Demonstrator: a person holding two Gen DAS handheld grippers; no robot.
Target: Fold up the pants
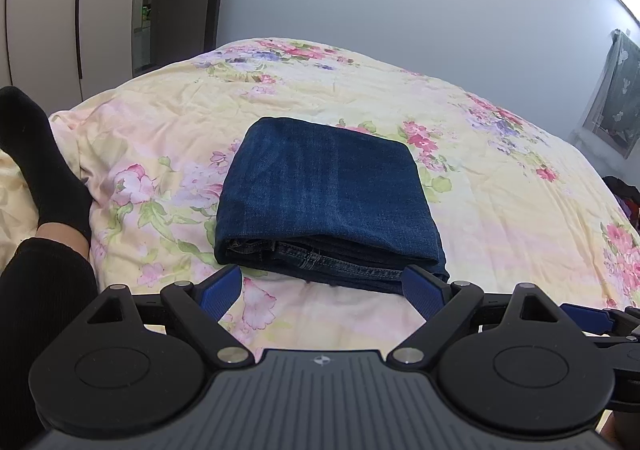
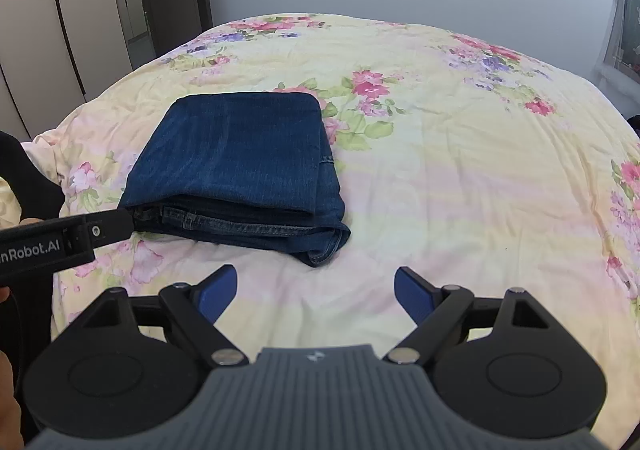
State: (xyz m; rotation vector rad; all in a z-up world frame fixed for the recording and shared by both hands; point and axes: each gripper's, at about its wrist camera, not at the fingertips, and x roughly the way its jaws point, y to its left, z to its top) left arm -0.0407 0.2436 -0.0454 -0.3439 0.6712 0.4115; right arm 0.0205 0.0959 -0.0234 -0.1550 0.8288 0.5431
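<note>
Dark blue jeans [image 1: 324, 194] lie folded into a thick rectangle on the floral bedspread [image 1: 500, 186], the waistband edge facing me. My left gripper [image 1: 322, 288] hovers open just short of that near edge, nothing between its blue fingers [image 1: 222, 290]. In the right wrist view the same jeans [image 2: 236, 166] sit left of centre. My right gripper [image 2: 316, 290] is open over bare bedspread [image 2: 460, 170], to the right of and nearer than the jeans' near right corner. The left gripper's body [image 2: 60, 242] pokes in from the left, its tip at the jeans' near left corner.
A person's leg in a black sock [image 1: 44, 162] rests on the bed at the left. Wardrobe doors [image 2: 52, 30] and a doorway stand beyond the bed's left side. A plain wall runs behind, with a curtain [image 1: 616, 98] at the right.
</note>
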